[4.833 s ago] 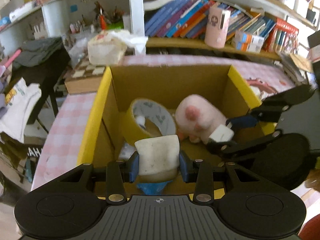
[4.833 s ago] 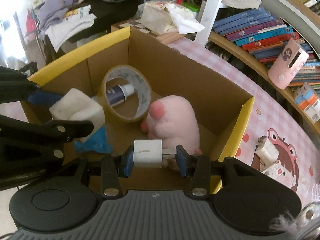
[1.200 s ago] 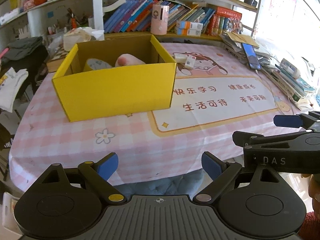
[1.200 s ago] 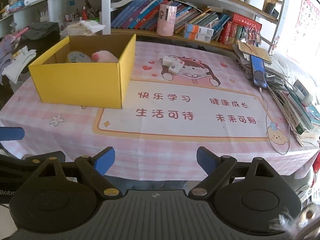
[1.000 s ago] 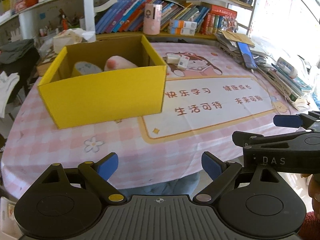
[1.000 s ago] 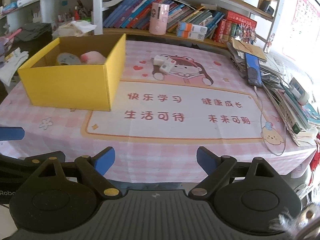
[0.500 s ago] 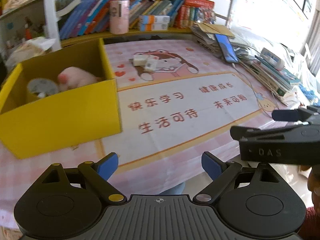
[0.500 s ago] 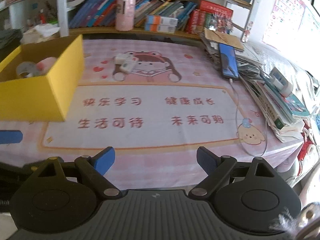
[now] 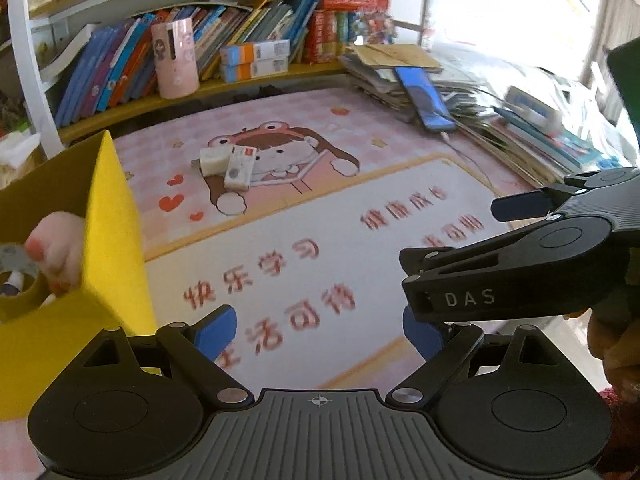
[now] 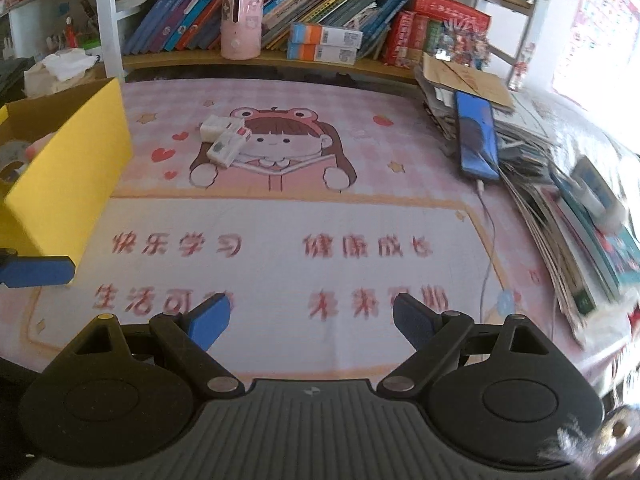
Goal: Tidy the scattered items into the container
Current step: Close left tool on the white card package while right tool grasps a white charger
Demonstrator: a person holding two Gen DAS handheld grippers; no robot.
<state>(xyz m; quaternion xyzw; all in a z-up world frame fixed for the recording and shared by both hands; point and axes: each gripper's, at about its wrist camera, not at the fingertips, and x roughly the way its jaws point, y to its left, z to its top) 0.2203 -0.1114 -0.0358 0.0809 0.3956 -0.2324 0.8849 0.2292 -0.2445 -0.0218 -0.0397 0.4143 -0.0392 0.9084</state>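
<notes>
Both hand-held grippers are empty with their jaws spread wide: the left hand-held gripper hangs over the near part of the mat, and the right hand-held gripper is level with it, seen side-on in the left wrist view

Taking the yellow cardboard box as landmark and working down in size: the bench under it carries a pink checked cloth and a printed cartoon mat lying to the box's right. Inside the box a pink plush toy rests against the right wall, with a roll of tape just left of it. Still outside, well to the right of the box and farther back, on the cartoon girl's head, lie a white charger plug and a small white packet, touching each other, the packet partly over the plug

The step in hand looks like the reach for this last pair. Because they touch, I would go for the packet on top first, coming down from above with the fingers across its short sides so the plug is not dragged along. The other gripper can take the plug by its flat faces. Both are light and should lift easily; carry them over the box's right wall and release low inside
</notes>
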